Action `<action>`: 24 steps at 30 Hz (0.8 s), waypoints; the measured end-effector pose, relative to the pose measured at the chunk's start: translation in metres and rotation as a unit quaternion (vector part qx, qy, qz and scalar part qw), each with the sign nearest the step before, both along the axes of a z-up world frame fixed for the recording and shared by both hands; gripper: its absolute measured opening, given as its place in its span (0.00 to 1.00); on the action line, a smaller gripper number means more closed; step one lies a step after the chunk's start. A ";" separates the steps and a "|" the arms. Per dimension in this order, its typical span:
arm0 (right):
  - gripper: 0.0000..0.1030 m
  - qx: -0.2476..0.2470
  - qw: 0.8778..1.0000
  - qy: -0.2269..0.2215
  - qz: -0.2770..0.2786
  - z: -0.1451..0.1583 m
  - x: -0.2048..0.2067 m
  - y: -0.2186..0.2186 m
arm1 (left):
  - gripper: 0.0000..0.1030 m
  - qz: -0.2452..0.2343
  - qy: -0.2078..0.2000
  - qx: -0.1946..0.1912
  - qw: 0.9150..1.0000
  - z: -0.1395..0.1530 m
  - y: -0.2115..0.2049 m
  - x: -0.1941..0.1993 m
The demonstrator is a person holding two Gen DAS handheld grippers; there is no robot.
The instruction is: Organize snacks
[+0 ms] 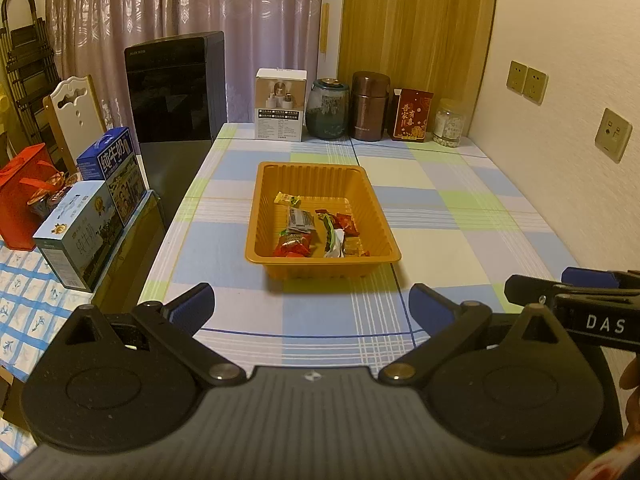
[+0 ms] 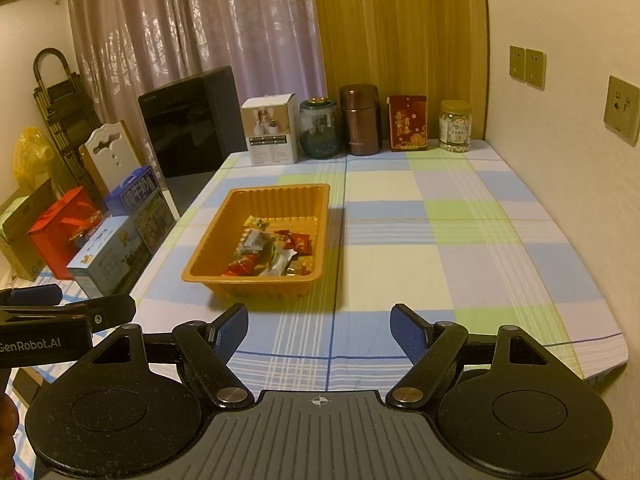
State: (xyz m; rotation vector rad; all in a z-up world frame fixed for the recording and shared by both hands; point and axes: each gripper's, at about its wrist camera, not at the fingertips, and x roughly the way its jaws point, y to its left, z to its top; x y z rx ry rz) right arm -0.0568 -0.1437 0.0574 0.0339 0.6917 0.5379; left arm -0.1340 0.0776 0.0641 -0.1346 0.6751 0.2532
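Orange tray (image 1: pixel 320 178) sits on the checked cloth of the desk (image 1: pixel 460 216), left of the desk's middle; its long sides run away from the cameras; snacks (image 1: pixel 316 232) lie loose in its near half, wrappers red, green, white and grey, one yellow packet (image 1: pixel 287 199) a little apart toward the far end; far half of the tray bare.

Cloth clear on all four sides of the tray; widest open stretch to its right, reaching the wall with the sockets (image 1: pixel 527 82); narrower strip on its left before the desk's left edge, beyond which a black appliance (image 1: pixel 176 92) and milk cartons (image 1: pixel 108 168) stand close. Along the far edge a row, well apart from the tray: white box (image 1: pixel 281 106), dark glass jar (image 1: pixel 328 108), brown canister (image 1: pixel 370 106), red packet (image 1: pixel 412 116), clear jar (image 1: pixel 449 122). Near edge of the desk lies under both tongs.

Left tongs (image 1: pixel 312 310) spread wide, nothing between the blue pads; tray straight ahead, just beyond the tips, not touched. Right tongs (image 2: pixel 319 330) likewise wide apart and empty; tray ahead and to their left, near but clear of the left pad. The two tongs side by side, each seen at the other's frame edge.
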 end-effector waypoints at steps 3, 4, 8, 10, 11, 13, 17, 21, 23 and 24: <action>0.76 0.000 1.000 0.000 0.000 0.000 0.000 0.000 | 1.00 0.000 0.000 0.001 1.000 0.000 0.000 0.000; 0.76 0.000 1.000 0.000 0.000 0.000 0.000 0.000 | 1.00 0.000 0.000 0.000 1.000 0.000 0.000 0.000; 0.76 0.000 1.000 0.000 0.000 0.000 0.000 -0.001 | 1.00 0.000 0.000 0.000 1.000 0.000 0.000 0.000; 0.76 0.001 1.000 0.000 0.000 -0.001 0.000 -0.001 | 1.00 0.000 0.000 0.000 1.000 0.000 0.000 0.000; 0.76 0.001 1.000 0.000 0.000 -0.001 0.000 -0.001 | 1.00 0.000 0.000 0.000 1.000 0.000 0.000 0.000; 0.76 0.000 1.000 0.000 -0.001 -0.001 0.000 0.000 | 1.00 0.000 0.000 0.000 1.000 0.000 0.000 0.000; 0.76 0.001 1.000 0.000 -0.001 -0.001 0.001 0.000 | 1.00 0.000 0.000 0.001 1.000 0.000 0.000 0.000; 0.76 0.001 1.000 0.000 -0.001 -0.001 0.002 0.000 | 1.00 0.000 0.000 0.000 1.000 0.000 0.000 0.000; 0.76 0.001 1.000 0.001 -0.001 -0.001 0.002 0.000 | 1.00 0.001 0.000 0.000 1.000 0.000 0.000 0.000; 0.76 0.001 1.000 0.001 -0.001 -0.001 0.002 0.000 | 1.00 0.000 0.000 0.000 1.000 0.000 0.000 0.000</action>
